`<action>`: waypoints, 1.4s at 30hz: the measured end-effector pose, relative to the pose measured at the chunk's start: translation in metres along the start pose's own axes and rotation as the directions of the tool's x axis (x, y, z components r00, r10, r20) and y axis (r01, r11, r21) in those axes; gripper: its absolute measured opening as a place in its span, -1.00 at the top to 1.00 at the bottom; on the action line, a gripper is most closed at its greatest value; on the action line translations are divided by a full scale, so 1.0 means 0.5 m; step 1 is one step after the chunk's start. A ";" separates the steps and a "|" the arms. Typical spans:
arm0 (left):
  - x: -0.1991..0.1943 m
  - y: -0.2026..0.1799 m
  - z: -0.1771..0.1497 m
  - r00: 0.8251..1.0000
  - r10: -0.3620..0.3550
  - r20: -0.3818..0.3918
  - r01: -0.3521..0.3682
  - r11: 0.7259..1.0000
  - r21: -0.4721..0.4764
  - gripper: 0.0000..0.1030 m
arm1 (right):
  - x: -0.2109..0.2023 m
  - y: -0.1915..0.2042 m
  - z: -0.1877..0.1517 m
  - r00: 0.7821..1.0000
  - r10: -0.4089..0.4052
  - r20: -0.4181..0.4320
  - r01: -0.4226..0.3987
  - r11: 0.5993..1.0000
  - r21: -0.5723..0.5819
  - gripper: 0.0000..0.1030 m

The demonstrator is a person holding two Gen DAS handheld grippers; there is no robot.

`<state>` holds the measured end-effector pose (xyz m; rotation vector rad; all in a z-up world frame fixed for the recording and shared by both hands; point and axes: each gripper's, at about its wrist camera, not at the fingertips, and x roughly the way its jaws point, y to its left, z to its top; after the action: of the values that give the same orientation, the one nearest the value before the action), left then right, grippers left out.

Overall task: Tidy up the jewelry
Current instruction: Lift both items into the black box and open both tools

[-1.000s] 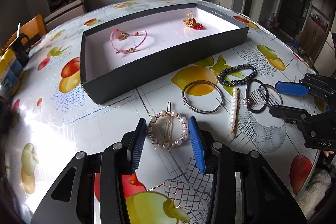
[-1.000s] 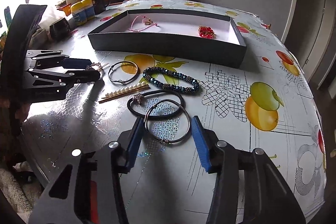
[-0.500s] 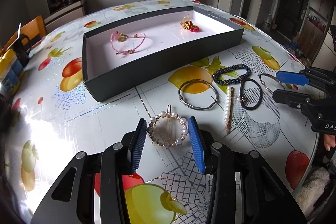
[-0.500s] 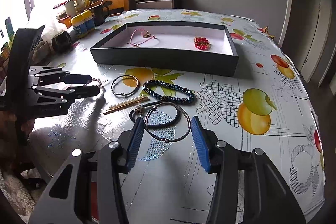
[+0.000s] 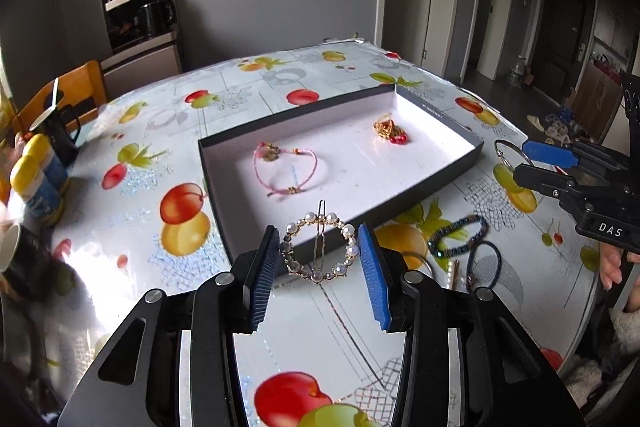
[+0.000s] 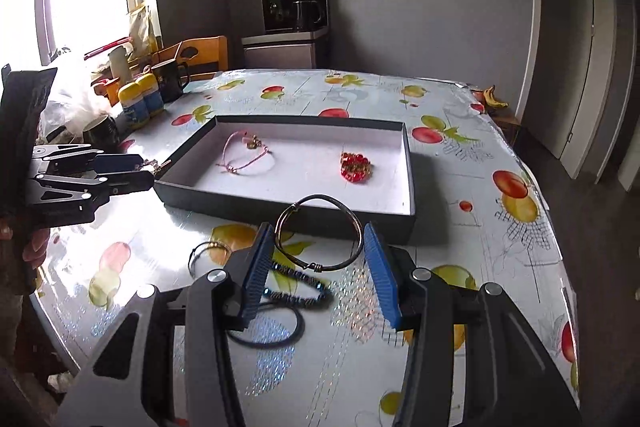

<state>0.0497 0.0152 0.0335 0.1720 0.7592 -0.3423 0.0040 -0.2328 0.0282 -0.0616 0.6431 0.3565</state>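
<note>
a: where's your pearl hoop clip point(image 5: 318, 246)?

b: pinched between the blue pads of your left gripper point(image 5: 320, 261), lifted just short of the black tray's point(image 5: 224, 223) near wall. the ring faces you flat-on, and its gold pin runs straight away from you toward the tray.

a: and the wire bangle point(image 6: 319, 233)?

b: your right gripper point(image 6: 320, 267) has it clamped across its width, ring tilted up, also at the tray's near wall point(image 6: 280, 205).

a: what's in the tray?

b: a pink cord bracelet point(image 5: 285, 169) toward its left end and a red-and-gold piece point(image 5: 390, 131) toward its right.

a: short of the tray?

b: on the fruit-print tablecloth point(image 6: 460, 259) lie a dark beaded bracelet point(image 6: 298, 281), a black hair tie point(image 6: 266, 323) and a thin bangle point(image 6: 208, 255). the near wall stands between both grippers and the tray floor.
</note>
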 end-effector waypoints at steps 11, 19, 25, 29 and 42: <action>0.078 0.056 0.065 0.997 0.063 -0.044 -0.066 0.996 -0.059 0.17 | 0.084 -0.047 0.080 0.998 -0.058 0.004 0.057 0.997 0.053 0.09; 0.143 0.061 0.068 0.992 0.043 -0.121 -0.053 0.995 -0.084 0.17 | 0.162 -0.044 0.095 0.995 -0.046 -0.084 0.051 0.997 0.059 0.09; 0.162 0.058 0.056 0.990 0.034 -0.137 -0.047 0.995 -0.092 0.17 | 0.200 -0.031 0.087 0.989 -0.024 -0.148 0.033 0.998 0.058 0.09; 0.177 0.053 0.044 0.987 0.036 -0.156 -0.050 0.995 -0.086 0.16 | 0.212 -0.025 0.079 0.985 -0.026 -0.170 0.037 0.998 0.057 0.09; 0.202 0.063 0.041 0.981 0.016 -0.194 -0.040 0.992 -0.119 0.16 | 0.254 -0.032 0.071 0.966 0.003 -0.257 0.025 0.994 0.107 0.09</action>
<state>0.1427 0.0148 -0.0216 0.1010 0.9660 -0.2533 0.1241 -0.2029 -0.0199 -0.0061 0.9178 0.3039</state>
